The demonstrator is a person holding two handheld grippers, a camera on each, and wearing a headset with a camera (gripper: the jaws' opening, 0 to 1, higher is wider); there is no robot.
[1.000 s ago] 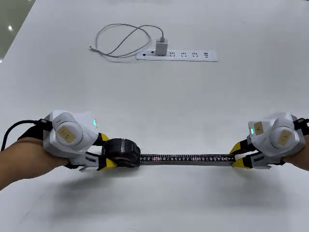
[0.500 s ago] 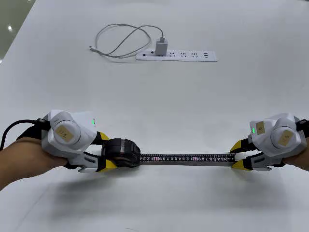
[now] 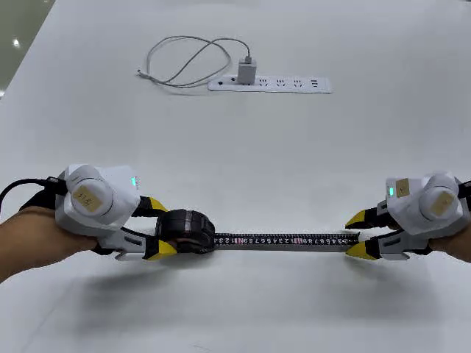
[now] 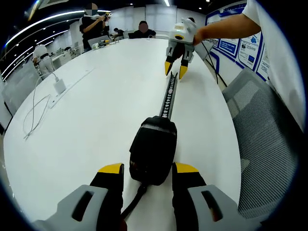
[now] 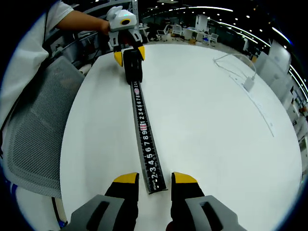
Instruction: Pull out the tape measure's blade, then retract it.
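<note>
A black tape measure lies on the white table, and my left gripper is shut on its case from both sides. In the left gripper view the case sits between the yellow fingertips. The blade runs out flat along the table to the right, numbers up. Its tip lies between the spread jaws of my right gripper, which stands open and does not touch it. The right gripper view has the blade ending just ahead of my right gripper, with the case far off.
A white power strip with a plugged charger and a looped white cable lies at the far side of the table. A grey mesh chair stands by the near table edge. People sit at the table's far end.
My right gripper's jaws have opened and let go of the blade tip, and the gripper has drifted slightly right. The blade stays drawn out; the left gripper still holds the case.
</note>
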